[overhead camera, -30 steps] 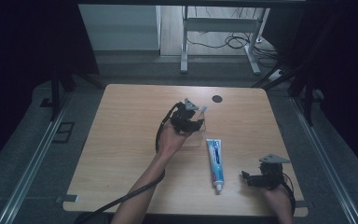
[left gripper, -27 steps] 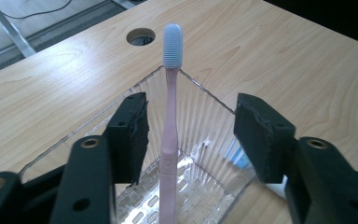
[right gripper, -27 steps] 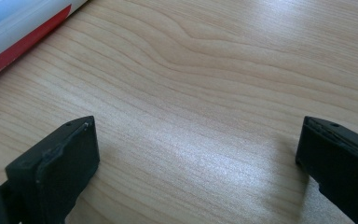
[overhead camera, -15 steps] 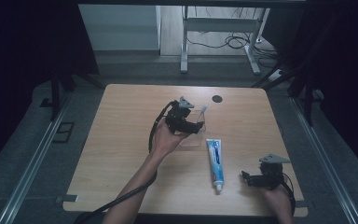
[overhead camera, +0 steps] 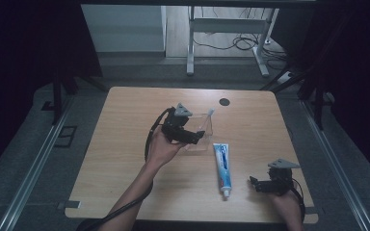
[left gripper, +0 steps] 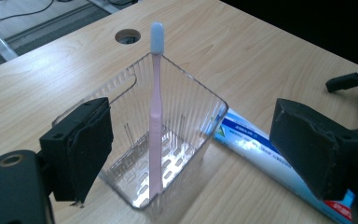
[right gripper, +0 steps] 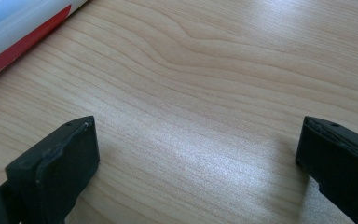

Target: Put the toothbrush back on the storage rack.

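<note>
Standing wide apart, the jaws of the left gripper point(left gripper: 191, 154) have just been opening, and they are now pressing on nothing: the clear ribbed plastic cup point(left gripper: 168, 140) is sitting between them without either pad touching its walls. Inside that cup a pale pink toothbrush point(left gripper: 155, 116) is leaning nearly upright, its handle end resting on the slotted floor and its whitish head rising above the rim. In the high view the left gripper point(overhead camera: 192, 136) is hovering over the cup point(overhead camera: 203, 130) near the middle of the wooden worktop point(overhead camera: 125, 159), a little toward the far edge, where a dark round cable hole point(overhead camera: 225, 101) is showing. Just beside the cup, toward the near edge, a white and blue toothpaste tube point(overhead camera: 223, 168) is lying flat with its cap pointing at the person. Farther out, by the near right corner, the right gripper point(overhead camera: 262, 185) is resting low with its jaws spread and nothing between them, only bare wood point(right gripper: 191, 93). Judging by this, the toothbrush is already placed in the cup and released, while the toothpaste tube point(left gripper: 270, 154) is still waiting on the worktop, probably the next thing to go in.
</note>
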Action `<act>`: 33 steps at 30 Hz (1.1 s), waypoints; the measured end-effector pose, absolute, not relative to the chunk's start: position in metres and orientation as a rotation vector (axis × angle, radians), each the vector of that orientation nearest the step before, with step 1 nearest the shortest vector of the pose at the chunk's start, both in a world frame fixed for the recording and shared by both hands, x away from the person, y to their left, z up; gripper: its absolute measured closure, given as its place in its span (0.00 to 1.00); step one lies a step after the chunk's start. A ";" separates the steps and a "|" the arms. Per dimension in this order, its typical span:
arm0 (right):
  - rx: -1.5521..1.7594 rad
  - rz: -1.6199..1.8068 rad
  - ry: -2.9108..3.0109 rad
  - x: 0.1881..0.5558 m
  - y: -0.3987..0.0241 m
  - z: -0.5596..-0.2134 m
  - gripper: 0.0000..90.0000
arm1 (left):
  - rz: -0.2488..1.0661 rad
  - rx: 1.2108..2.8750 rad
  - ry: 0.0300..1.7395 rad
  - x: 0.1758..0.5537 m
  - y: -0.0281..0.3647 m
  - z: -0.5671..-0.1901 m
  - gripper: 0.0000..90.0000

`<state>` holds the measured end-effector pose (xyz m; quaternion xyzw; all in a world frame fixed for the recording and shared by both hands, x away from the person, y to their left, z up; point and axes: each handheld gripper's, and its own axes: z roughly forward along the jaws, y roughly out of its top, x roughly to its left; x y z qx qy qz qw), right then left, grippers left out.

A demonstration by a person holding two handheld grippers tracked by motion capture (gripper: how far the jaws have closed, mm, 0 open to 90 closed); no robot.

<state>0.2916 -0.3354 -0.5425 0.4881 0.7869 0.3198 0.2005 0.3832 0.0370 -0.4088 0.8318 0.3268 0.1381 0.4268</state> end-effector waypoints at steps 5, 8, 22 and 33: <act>1.363 0.894 2.199 0.292 -0.335 -0.543 0.00 | 0.351 2.079 0.819 0.378 0.047 -0.412 0.15; 1.364 0.894 2.199 0.292 -0.335 -0.542 0.00 | 0.363 2.084 0.818 0.375 0.052 -0.415 0.14; 1.363 0.894 2.199 0.292 -0.336 -0.542 0.00 | 0.375 2.070 0.840 0.363 0.074 -0.425 0.14; 1.364 0.894 2.199 0.292 -0.335 -0.542 0.00 | 0.378 2.059 0.849 0.351 0.086 -0.431 0.14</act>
